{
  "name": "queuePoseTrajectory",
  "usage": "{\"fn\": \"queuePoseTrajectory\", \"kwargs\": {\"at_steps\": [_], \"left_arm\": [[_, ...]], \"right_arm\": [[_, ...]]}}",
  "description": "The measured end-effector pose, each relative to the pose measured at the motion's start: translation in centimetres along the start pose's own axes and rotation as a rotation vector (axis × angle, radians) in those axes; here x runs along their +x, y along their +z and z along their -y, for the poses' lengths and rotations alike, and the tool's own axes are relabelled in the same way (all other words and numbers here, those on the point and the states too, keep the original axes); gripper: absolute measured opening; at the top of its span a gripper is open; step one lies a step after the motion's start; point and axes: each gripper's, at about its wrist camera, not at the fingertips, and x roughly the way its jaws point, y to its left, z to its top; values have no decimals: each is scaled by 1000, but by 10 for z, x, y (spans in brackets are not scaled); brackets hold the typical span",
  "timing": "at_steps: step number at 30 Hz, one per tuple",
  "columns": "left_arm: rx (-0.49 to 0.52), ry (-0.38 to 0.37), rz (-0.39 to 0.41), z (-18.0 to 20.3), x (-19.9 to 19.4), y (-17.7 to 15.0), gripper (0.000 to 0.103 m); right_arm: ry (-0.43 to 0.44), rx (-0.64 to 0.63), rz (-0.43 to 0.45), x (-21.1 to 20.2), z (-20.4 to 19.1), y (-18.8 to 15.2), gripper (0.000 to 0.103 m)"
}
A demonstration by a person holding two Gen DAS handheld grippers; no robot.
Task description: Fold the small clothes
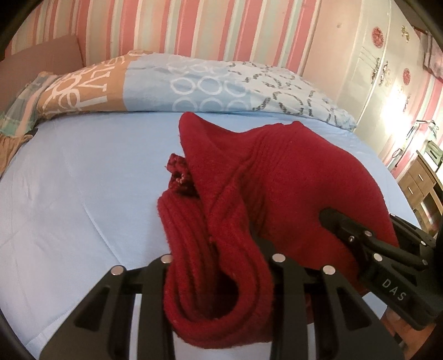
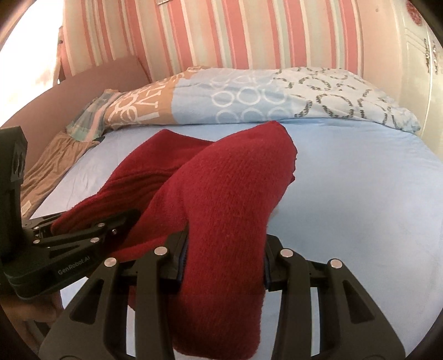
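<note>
A dark red knitted garment (image 1: 263, 177) is held up over a light blue bed sheet (image 1: 83, 193). My left gripper (image 1: 221, 263) is shut on its ribbed edge, which bunches between the fingers. My right gripper (image 2: 224, 257) is shut on another part of the same red garment (image 2: 229, 193), which drapes between and over its fingers. Each gripper shows in the other's view: the right gripper (image 1: 360, 235) at the garment's right side, the left gripper (image 2: 91, 229) at its left side. A small pom-pom or tassel (image 1: 180, 177) hangs from the garment.
A folded patterned quilt (image 1: 193, 85) lies along the far side of the bed, against a pink striped wall (image 1: 193, 25). A white wardrobe (image 1: 387, 63) and a wooden drawer unit (image 1: 420, 177) stand to the right. A brown headboard (image 2: 91, 83) is at the left.
</note>
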Motion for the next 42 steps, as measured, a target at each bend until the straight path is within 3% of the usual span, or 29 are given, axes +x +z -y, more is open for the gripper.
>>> {"fn": "queuePoseTrajectory", "kwargs": {"at_steps": [11,19,36,42], "left_arm": [[55,-33,49,97,-12,-2,31],[73,-18,44,158,-1,-23,31],[89,49,24,197,29,-59,31],[56,64,-31,199,51,-87,33]], "right_arm": [[-82,3,66,-66,69,-9,40],[-116,35,66,-85,118,-36,40],[-103,39,40,-79,159,-77,40],[-87,64,-35,-64,179,-113,40]]}}
